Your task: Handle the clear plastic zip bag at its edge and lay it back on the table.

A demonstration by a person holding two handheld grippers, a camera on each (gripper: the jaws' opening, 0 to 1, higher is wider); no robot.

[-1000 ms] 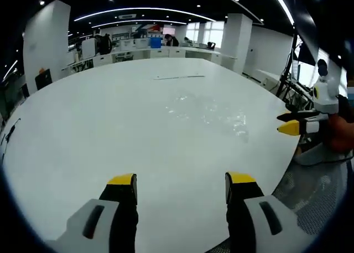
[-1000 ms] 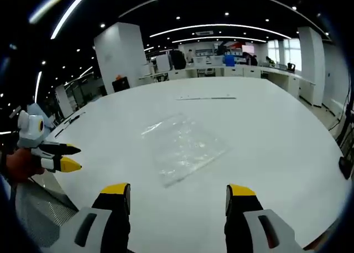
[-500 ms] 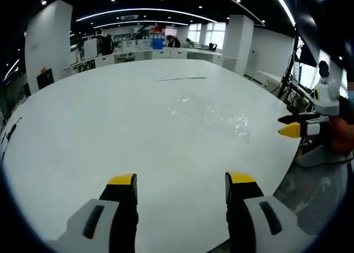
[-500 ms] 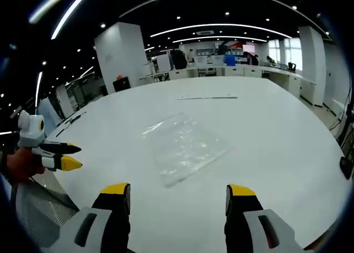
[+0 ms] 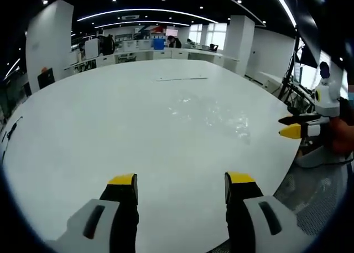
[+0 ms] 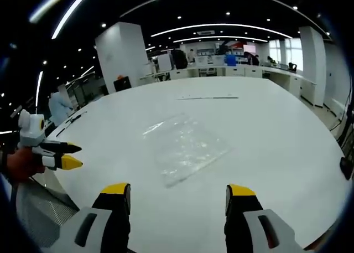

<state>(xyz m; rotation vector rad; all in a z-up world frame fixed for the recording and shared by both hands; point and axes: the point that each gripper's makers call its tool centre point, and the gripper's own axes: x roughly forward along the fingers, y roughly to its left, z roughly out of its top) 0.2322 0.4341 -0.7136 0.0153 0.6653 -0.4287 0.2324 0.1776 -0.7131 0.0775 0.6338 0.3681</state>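
Both tools, left tool (image 5: 180, 187) and right tool (image 6: 178, 197), are hovering released over the white tabletop (image 6: 265, 125), while the clear zip bag (image 6: 185, 148) is lying flat ahead.

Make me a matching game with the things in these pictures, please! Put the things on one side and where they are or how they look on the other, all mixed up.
Things:
1. clear plastic zip bag
2. right gripper
3. left gripper
4. table

Descriptions:
A. big, white and round-edged
B. lying flat, see-through and crinkly
C. at the left edge of the right gripper view, held by a hand
D. jaws wide apart with yellow tips, at the bottom of the right gripper view

Pairs: 1-B, 2-D, 3-C, 4-A
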